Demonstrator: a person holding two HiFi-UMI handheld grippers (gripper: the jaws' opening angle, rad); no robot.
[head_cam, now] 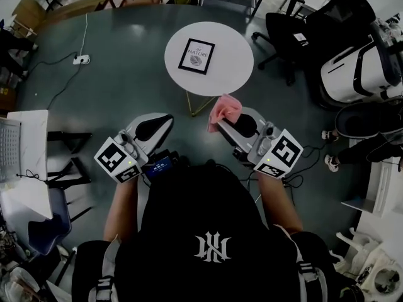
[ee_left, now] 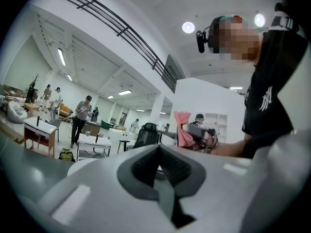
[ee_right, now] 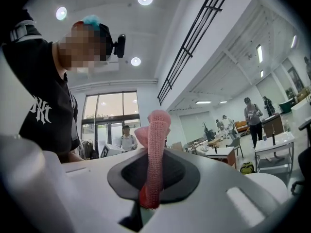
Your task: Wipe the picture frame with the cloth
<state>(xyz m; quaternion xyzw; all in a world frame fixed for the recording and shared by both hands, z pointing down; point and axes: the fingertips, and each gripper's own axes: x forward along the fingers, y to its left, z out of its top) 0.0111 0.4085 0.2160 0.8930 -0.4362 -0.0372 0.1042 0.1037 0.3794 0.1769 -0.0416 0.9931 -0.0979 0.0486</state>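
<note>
The person is wearing a black shirt (head_cam: 189, 216) with a white logo (head_cam: 212, 246); beyond it, the white left tool (head_cam: 165, 118) and right tool (head_cam: 218, 126) are bearing black-and-white marker cubes (head_cam: 118, 159).

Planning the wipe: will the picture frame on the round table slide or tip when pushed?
The picture frame lies flat and unheld on the smooth white table, so it will probably slide under a sideways push. It looks thin, likely light. Lying flat, it can hardly tip.

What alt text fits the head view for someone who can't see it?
Seen from above, a person holds a pink cloth in the right hand-held gripper, short of a round white table where a picture frame lies flat. The left hand-held gripper holds nothing.
</note>
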